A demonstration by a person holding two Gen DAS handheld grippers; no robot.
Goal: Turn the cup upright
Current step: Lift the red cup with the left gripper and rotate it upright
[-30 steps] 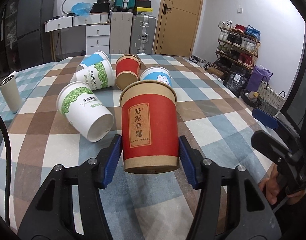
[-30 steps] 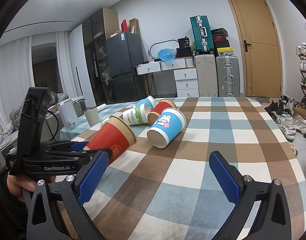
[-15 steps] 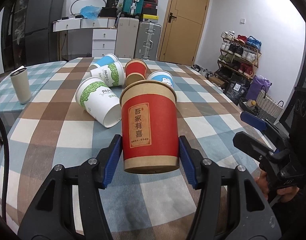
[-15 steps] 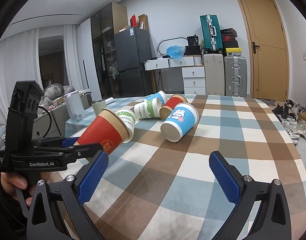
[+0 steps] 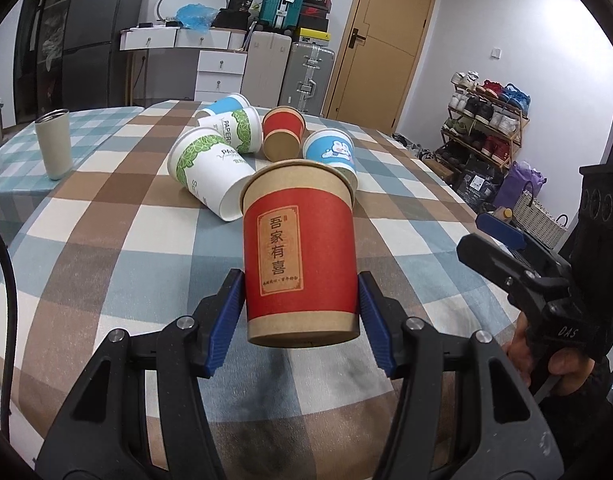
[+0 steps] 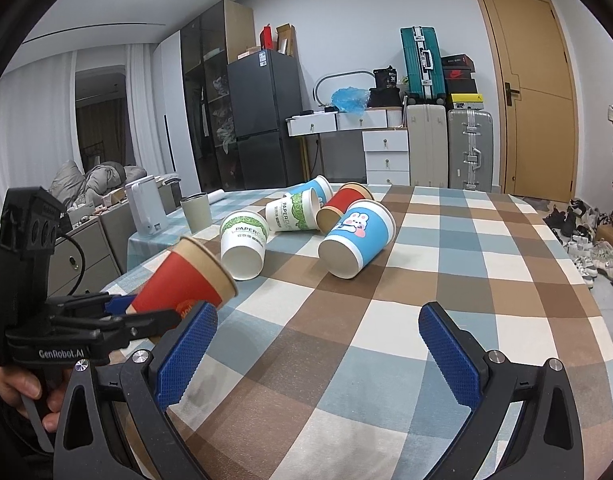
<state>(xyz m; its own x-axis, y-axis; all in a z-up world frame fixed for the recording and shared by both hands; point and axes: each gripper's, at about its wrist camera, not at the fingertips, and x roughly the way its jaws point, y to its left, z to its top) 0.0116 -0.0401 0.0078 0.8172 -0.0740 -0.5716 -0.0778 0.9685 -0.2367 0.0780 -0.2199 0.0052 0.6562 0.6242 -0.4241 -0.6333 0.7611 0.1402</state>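
My left gripper (image 5: pixel 300 320) is shut on a red paper cup (image 5: pixel 300 256) with a brown rim and Chinese label. It holds the cup above the checked tablecloth, rim tilted up and away. In the right wrist view the same cup (image 6: pixel 186 280) leans with its rim up to the right in the left gripper (image 6: pixel 118 318). My right gripper (image 6: pixel 314 344) is open and empty above the cloth, to the right of the cup. It shows at the right edge of the left wrist view (image 5: pixel 502 240).
Several paper cups lie on their sides mid-table: a white-green one (image 5: pixel 206 172), a second white-green one (image 5: pixel 236 130), a small red one (image 5: pixel 282 132), a blue rabbit one (image 6: pixel 356 240). A beige tumbler (image 5: pixel 54 144) stands at the left. Checked table (image 6: pixel 446 264).
The left gripper has tilted the red cup's rim upward and drawn back from the pile. The right gripper stayed open and drifted slightly.
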